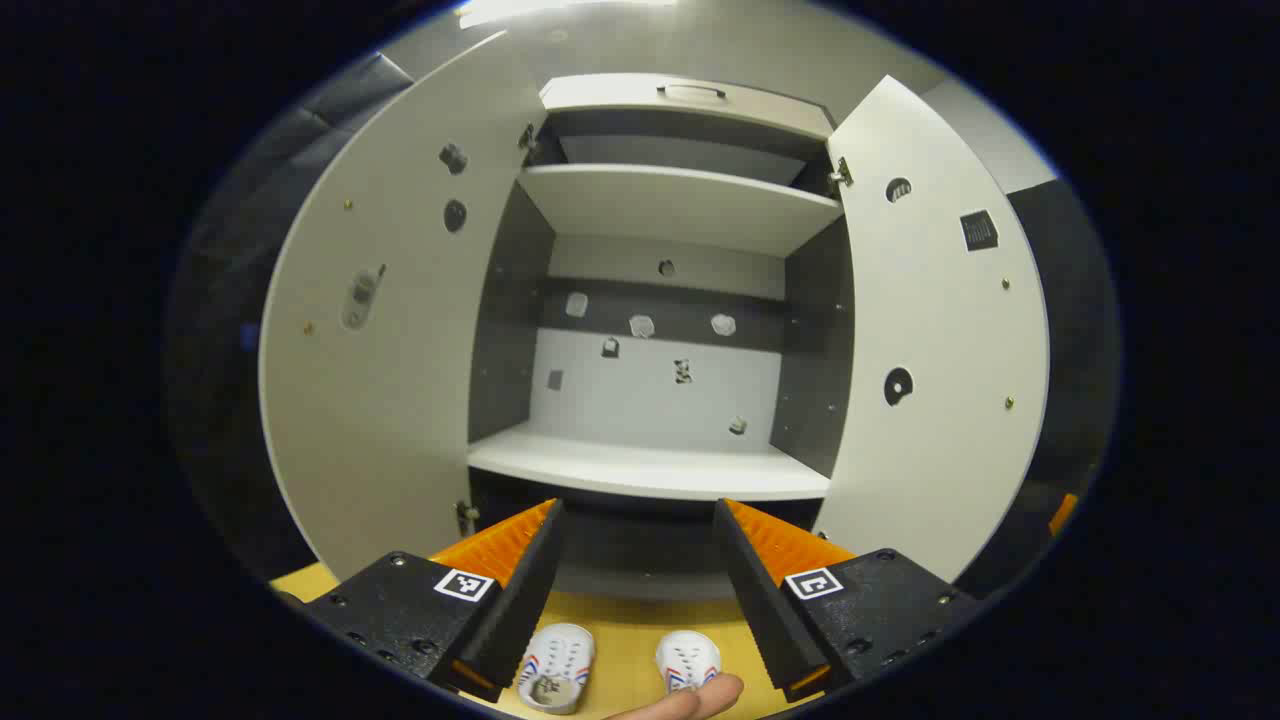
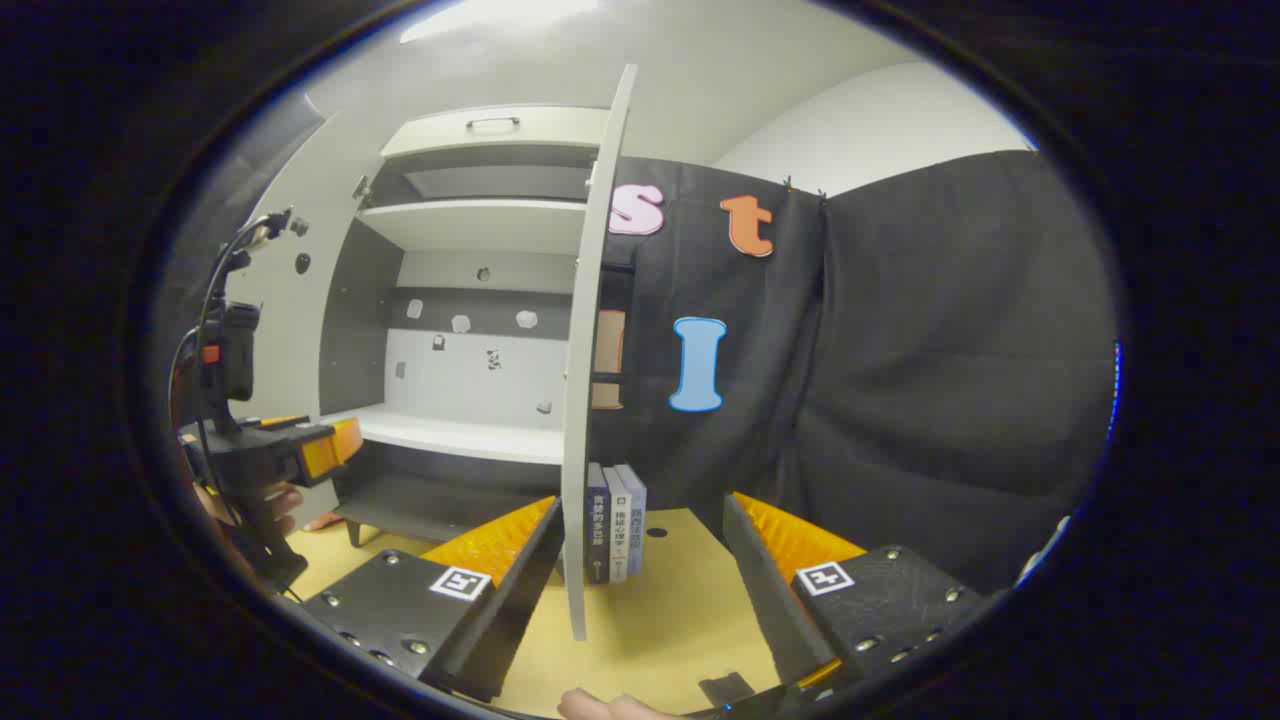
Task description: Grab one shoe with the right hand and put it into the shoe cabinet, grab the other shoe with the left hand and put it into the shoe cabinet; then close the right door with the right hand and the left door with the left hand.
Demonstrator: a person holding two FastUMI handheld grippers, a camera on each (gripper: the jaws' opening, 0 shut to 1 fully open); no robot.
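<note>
My left gripper [image 1: 638, 520] hangs with jaws wide apart, gripping nothing. My right gripper [image 2: 640, 515] is likewise spread and bare, fingers level.

The right hand-held gripper [image 2: 637, 560] has its fingers spread apart with nothing between them, above the yellow tabletop [image 2: 670, 620]. Straight ahead the shoe cabinet's right door [image 2: 592, 340] stands open, seen edge-on. Just behind its lower edge a few books [image 2: 616, 520] stand upright on the tabletop. To the left, the open shoe cabinet [image 2: 470, 300] shows pale shelves with nothing on them. At the far left the left hand-held gripper [image 2: 275, 450] is held by a hand [image 2: 268, 505] in front of the cabinet.
</note>
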